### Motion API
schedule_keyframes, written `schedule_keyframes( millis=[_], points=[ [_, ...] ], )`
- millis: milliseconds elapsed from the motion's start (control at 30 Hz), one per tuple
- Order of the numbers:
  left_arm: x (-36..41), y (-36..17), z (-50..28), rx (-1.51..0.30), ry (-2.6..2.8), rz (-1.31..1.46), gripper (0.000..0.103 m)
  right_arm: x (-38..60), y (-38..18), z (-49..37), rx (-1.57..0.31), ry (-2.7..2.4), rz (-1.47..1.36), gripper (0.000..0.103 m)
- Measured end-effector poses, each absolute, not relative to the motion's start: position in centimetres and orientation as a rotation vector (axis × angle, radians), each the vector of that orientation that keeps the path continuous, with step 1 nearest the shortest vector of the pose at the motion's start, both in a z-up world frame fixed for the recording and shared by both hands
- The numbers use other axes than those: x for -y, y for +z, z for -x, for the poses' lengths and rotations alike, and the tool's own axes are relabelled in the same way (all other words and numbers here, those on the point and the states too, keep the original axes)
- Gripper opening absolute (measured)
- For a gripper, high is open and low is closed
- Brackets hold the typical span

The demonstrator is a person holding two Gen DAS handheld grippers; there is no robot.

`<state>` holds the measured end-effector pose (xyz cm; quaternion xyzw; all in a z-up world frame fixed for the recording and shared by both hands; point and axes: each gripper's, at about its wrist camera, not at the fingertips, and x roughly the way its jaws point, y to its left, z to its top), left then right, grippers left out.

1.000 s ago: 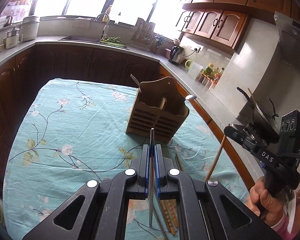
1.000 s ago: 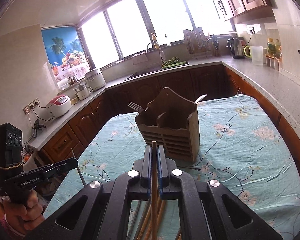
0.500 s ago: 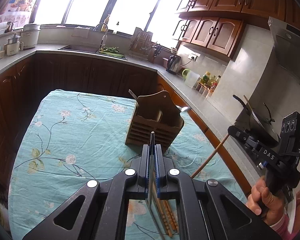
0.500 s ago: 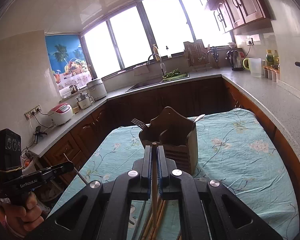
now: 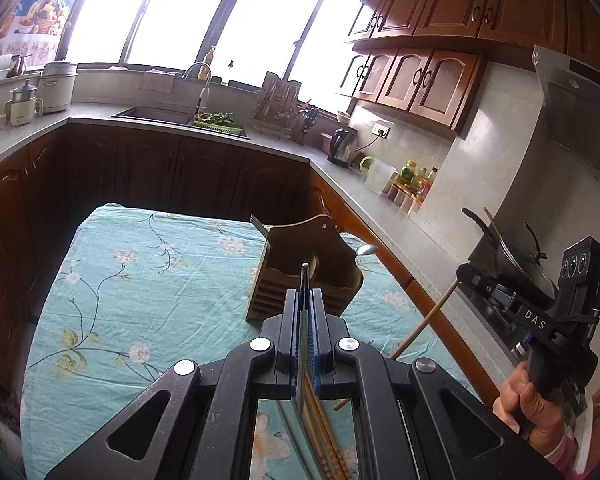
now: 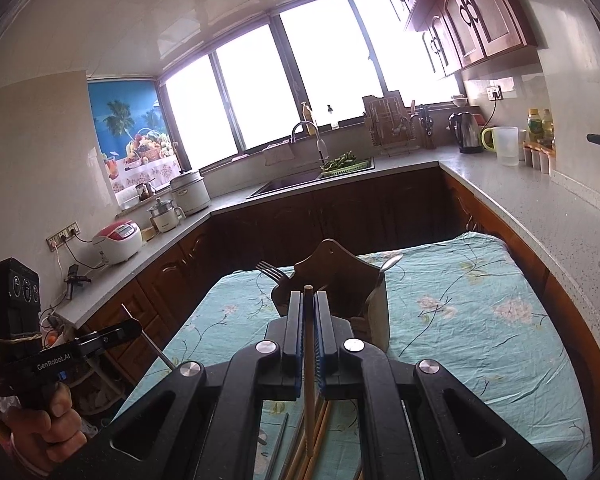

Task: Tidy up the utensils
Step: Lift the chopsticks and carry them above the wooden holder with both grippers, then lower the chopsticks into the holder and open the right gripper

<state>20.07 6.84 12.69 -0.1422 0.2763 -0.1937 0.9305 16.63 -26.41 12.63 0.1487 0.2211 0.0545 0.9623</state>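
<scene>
- The left gripper is clamped on a thin metal chopstick, which stands nearly upright between the blue pads, its tip poking just above them.
- The right gripper is clamped on a wooden chopstick, held upright the same way, its lower end hanging below the jaws.
- Both grippers hang above the near edge of a table under a teal flowered cloth.
- A wooden holder stands on the cloth beyond both grippers, apart from them.
- A fork sticks out of the holder's left side and a spoon out of its right side.
- More chopsticks lie on the cloth below the right gripper; they look wooden with one metal one beside them, though the gripper body hides most of them.
- In the left wrist view the right hand grips its handle at the right edge, the wooden chopstick slanting down from that gripper.
- In the right wrist view the left hand grips its handle at the left edge, the metal chopstick slanting down from it.
</scene>
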Motion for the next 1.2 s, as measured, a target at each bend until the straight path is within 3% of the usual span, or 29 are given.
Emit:
schedule_keyframes(
  millis=[600,1200],
  points=[
    [-5.6,16.0,-30.0,-0.404,-0.375,0.296,0.003,30.2,19.7,-24.2,-0.248,0.016,-0.294,0.005],
    [-2.1,6.5,-40.1,-0.476,-0.319,0.375,0.003,31.3,11.3,-28.8,-0.335,-0.042,-0.356,0.005]
  ],
)
